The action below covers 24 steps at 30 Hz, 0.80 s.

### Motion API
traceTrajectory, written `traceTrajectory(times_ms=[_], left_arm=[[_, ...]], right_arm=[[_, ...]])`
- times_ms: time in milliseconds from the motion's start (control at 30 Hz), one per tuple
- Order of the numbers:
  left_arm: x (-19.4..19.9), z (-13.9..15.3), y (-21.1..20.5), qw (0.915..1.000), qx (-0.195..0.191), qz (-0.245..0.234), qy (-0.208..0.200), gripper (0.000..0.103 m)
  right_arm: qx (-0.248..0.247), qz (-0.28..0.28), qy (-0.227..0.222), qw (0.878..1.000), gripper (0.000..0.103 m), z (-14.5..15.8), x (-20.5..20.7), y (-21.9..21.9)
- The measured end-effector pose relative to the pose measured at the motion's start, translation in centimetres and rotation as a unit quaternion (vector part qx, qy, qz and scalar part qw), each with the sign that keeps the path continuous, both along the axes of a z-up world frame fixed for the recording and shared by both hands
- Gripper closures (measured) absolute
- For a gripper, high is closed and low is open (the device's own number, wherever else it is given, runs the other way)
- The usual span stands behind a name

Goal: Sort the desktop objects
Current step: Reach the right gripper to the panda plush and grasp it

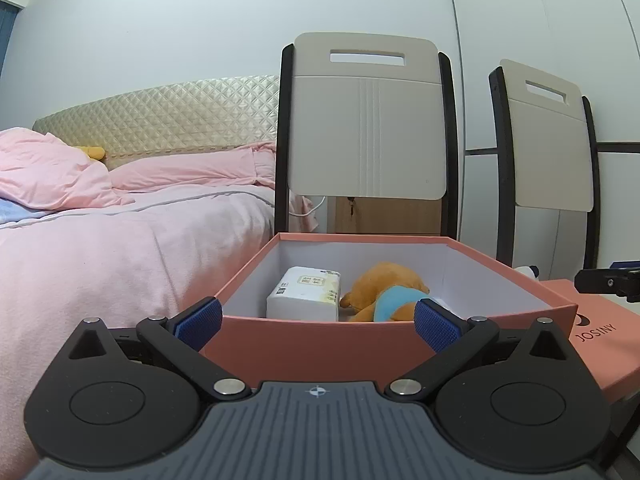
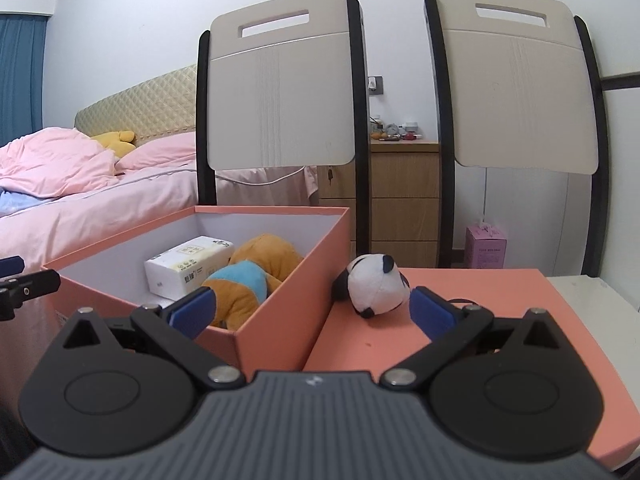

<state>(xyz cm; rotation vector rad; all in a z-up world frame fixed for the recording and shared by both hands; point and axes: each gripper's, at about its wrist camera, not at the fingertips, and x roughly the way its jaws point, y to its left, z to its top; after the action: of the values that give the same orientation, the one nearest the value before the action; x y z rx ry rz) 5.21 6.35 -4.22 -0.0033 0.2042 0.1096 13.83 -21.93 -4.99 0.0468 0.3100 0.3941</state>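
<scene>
Inside your pink box [image 1: 320,344] lie the tissue pack [image 1: 306,294] and orange plush [image 1: 384,294]. Only your right view shows the panda [image 2: 374,286] whole, on the lid [image 2: 500,312]. Both your left gripper [image 1: 318,322] and right gripper [image 2: 312,310] have jaws apart, empty.

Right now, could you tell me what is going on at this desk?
A person with a gripper in each hand is sorting things into an open pink box. A tissue pack and an orange plush toy already lie inside it. A small panda plush lies outside, on the flat pink lid beside the box. The left gripper and the right gripper are both open and hold nothing; the right one faces the panda.
</scene>
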Motion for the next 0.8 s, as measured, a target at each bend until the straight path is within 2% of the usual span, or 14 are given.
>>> traceTrajectory(times_ms=[600, 800], left_arm=[[0.0, -0.1, -0.1, 1.0, 0.004, 0.001, -0.003, 0.0], [-0.1, 0.0, -0.1, 1.0, 0.002, 0.0, -0.004, 0.0]], right_arm=[[0.007, -0.011, 0.013, 1.0, 0.0, 0.0, 0.4, -0.7], [0.013, -0.022, -0.002, 1.0, 0.0, 0.2, 0.9, -1.4]])
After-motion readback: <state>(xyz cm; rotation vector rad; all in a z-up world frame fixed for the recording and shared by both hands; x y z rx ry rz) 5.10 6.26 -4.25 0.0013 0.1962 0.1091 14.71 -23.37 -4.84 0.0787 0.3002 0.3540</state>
